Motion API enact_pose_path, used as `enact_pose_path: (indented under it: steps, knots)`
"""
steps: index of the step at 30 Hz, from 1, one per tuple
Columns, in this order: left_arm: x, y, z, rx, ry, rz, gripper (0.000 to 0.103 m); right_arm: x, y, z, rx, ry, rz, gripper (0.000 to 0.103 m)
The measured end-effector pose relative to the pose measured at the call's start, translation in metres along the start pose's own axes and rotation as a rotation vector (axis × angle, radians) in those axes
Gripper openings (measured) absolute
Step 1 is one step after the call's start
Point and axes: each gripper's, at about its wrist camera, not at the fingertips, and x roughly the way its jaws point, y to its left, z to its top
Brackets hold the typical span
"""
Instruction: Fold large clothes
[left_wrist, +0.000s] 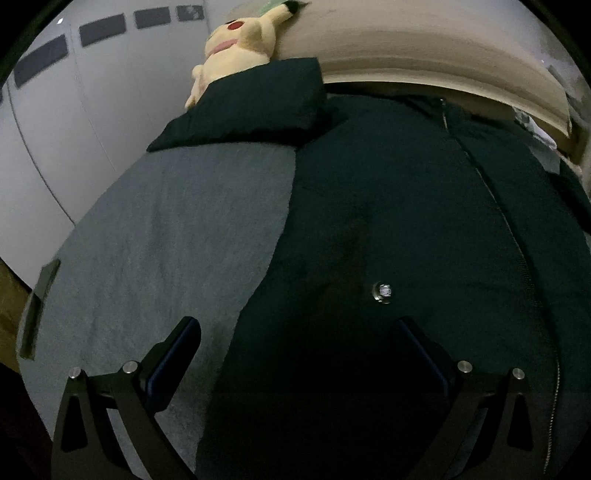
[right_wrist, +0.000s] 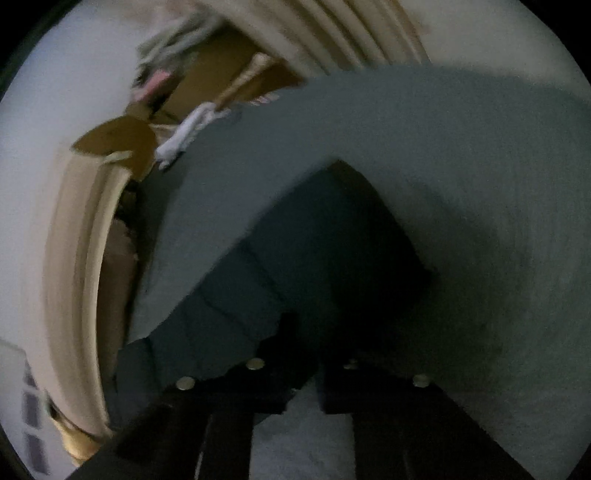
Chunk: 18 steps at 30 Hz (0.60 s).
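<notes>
A large dark jacket (left_wrist: 388, 203) lies spread on a grey bed sheet (left_wrist: 147, 240), with a zipper (left_wrist: 491, 192) down its right part and a metal snap (left_wrist: 382, 292) near the middle. One sleeve (left_wrist: 251, 107) lies folded across the top left. My left gripper (left_wrist: 295, 325) hovers open over the jacket's left edge, nothing between its fingers. In the blurred right wrist view, my right gripper (right_wrist: 306, 332) is shut on a dark fold of the jacket (right_wrist: 332, 251) that runs from the fingertips over the grey sheet (right_wrist: 406, 147).
A yellow plush toy (left_wrist: 236, 48) leans against the beige headboard (left_wrist: 406, 48) behind the sleeve. A dark flat object (left_wrist: 40, 302) lies at the bed's left edge. White cloth (right_wrist: 188, 133) and a beige bed frame (right_wrist: 74, 258) sit beyond the sheet's edge.
</notes>
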Motion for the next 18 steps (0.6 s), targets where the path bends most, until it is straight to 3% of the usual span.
enact_pose_path:
  steps: [4, 9, 14, 18]
  knots:
    - [0.0, 0.007, -0.002, -0.035, -0.003, -0.033, 0.103, -0.036, 0.068, 0.004, -0.184, -0.091, 0.014, 0.008]
    - [-0.003, 0.021, -0.005, -0.08, -0.016, -0.068, 0.103, -0.087, 0.187, -0.028, -0.418, -0.158, 0.118, 0.008]
    - [-0.005, 0.045, -0.012, -0.139, -0.025, -0.084, 0.103, -0.13, 0.299, -0.104, -0.627, -0.163, 0.258, 0.008]
    - [-0.009, 0.061, -0.018, -0.16, -0.041, -0.077, 0.103, -0.127, 0.373, -0.18, -0.741, -0.109, 0.339, 0.008]
